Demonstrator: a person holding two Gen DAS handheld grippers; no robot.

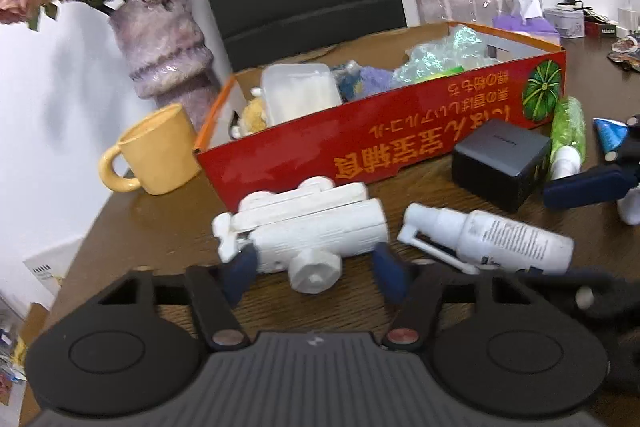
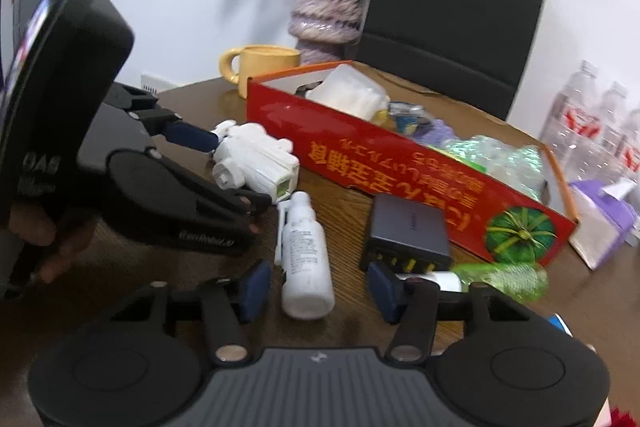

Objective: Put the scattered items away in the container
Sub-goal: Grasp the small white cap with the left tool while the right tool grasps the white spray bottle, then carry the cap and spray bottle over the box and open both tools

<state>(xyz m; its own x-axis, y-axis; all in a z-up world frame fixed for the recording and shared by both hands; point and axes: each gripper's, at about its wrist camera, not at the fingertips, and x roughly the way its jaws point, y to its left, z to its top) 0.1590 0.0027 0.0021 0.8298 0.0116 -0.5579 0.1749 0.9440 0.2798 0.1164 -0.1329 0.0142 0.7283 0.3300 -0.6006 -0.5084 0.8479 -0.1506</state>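
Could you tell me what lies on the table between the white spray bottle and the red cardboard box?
In the right wrist view, a dark grey charger block sits between the white spray bottle and the red cardboard box.

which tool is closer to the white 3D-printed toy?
Left. The left tool has its fingers open on either side of the white 3D-printed toy. The right tool sits further off, open around the white spray bottle.

My left gripper stood wide around the white toy, the red box walling the far side; the spray bottle crowded its right, bare table lay left.
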